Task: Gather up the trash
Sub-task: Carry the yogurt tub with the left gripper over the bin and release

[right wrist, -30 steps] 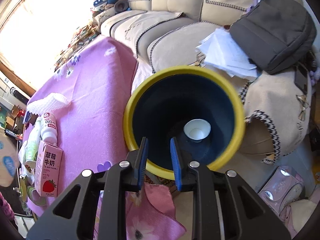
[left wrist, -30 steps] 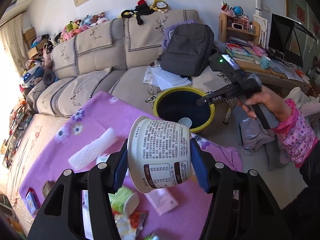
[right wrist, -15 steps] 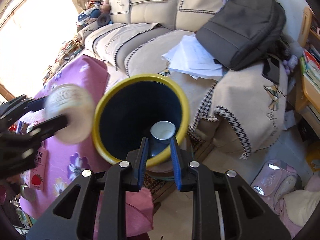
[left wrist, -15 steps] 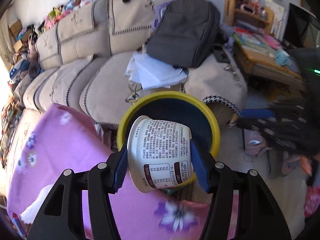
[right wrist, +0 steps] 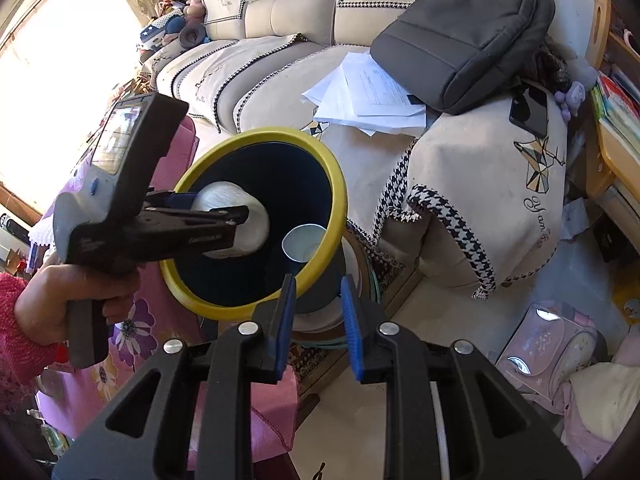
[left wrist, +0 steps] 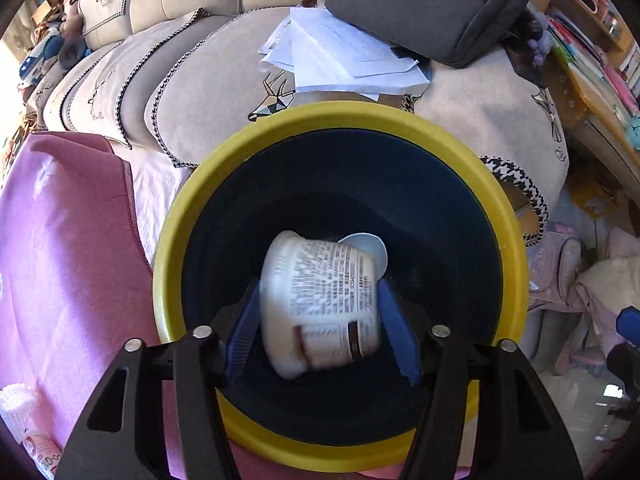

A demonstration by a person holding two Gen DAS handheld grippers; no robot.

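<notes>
left gripper (left wrist: 320,332) opening, yogurt tub (left wrist: 320,300) dropping into bin (left wrist: 168,248); paper cup (right wrist: 302,244) in | right gripper (right wrist: 318,304) parted, empty; table trash remains

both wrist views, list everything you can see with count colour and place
bin: one, yellow rim, dark blue inside, between table and sofa
yogurt cup: one, white with printed text, blurred, over the bin mouth between the left gripper's fingers
paper cup: one, white, lying inside the bin
tablecloth: one, pink with flowers, on the table beside the bin
sofa: one, beige, behind the bin
papers: a loose pile, white, on the sofa seat
backpack: one, dark grey, on the sofa, overlapping the papers
left gripper: black with blue pads, jaws opening around the yogurt cup
right gripper: black with blue pads, nothing between them
hand: one, pink sleeve, holding the left gripper
</notes>
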